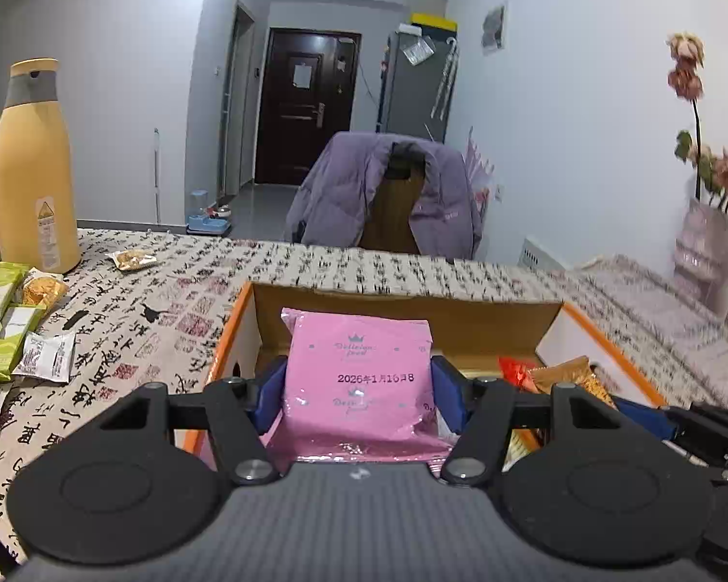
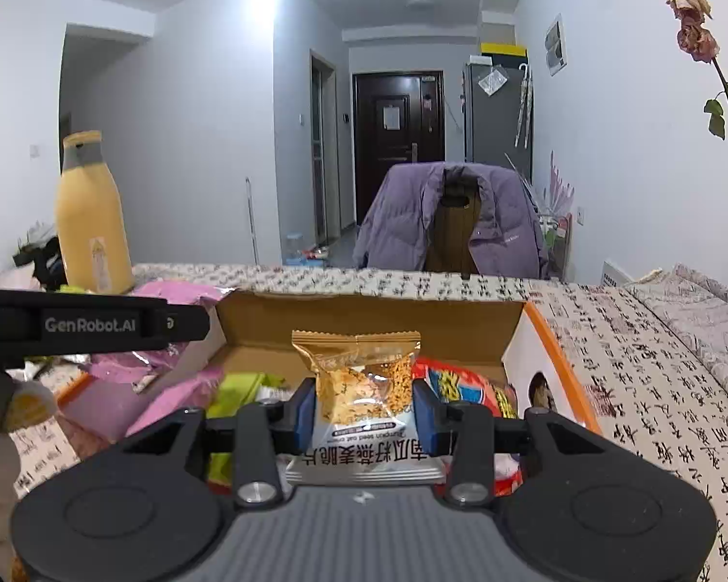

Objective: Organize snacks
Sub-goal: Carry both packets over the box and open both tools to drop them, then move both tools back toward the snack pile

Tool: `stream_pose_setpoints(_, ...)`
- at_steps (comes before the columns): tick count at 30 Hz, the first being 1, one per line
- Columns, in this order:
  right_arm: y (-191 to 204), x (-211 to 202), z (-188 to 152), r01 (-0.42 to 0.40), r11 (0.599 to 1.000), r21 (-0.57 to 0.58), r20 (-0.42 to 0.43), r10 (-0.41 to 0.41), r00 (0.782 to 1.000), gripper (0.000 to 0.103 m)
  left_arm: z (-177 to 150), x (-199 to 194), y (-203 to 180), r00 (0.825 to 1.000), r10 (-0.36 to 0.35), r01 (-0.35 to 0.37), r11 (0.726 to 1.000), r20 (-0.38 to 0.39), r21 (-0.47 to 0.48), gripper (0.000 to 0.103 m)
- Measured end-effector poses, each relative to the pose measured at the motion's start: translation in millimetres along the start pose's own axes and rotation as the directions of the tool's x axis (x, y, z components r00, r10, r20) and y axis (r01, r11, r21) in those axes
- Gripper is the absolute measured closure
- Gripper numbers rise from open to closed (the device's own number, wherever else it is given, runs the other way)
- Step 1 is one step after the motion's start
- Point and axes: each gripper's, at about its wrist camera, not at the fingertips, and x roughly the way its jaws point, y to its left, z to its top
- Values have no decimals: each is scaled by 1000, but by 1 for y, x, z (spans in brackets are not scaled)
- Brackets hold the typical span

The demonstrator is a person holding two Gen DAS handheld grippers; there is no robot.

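Jaws clamped on pink packet (image 1: 359,378), oat-crisp packet (image 2: 364,388)

The pink packet (image 1: 359,378) bore the printed date "2026年1月16日8" and a faint crown logo reading "Delicious food". The side of the black gripper arm (image 2: 90,324) carried "GenRobot.AI". The gold-topped snack packet (image 2: 364,402), seen inverted, read "pumpkin seed oat crisps".

Flat pink foil snack packet (image 1: 359,378) with a printed date, upright over the open orange-edged cardboard box (image 1: 412,313), clear-fronted gold-topped oat crisp packet (image 2: 364,388) upright above the box, red and green packets (image 2: 466,388) lying inside, green bars (image 1: 5,320) loose on the tablecloth
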Motion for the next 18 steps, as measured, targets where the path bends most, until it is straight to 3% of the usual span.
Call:
stream_pose_setpoints(5,1,0,-4,11,1000,-3,-7,-11,1000,62,-6,2,2,1000,-23,23,1000,-15,3,40)
stream_pose_setpoints(7,1,-2,-5,20,1000,-1,-5,-20,1000,60,-6,-1,3,1000,-23,23,1000,5,6,31)
stream_pose_setpoints(9,0,-3,-5,26,1000,2,-7,-26,1000,57,-5,-5,3,999,-16,16,1000,29,2,11)
stream_pose_setpoints(11,-2,-3,-5,32,999,9,-6,-32,999,42,-4,-8,3,999,-18,18,1000,50,-2,3)
stream_pose_setpoints(13,-4,-4,-6,45,999,19,3,-45,999,4,-3,-10,4,997,-19,20,1000,69,-8,0)
stream_pose_setpoints(18,-6,-7,-6,57,998,28,23,-58,998,0,-4,-10,3,997,-14,14,1000,74,-6,0)
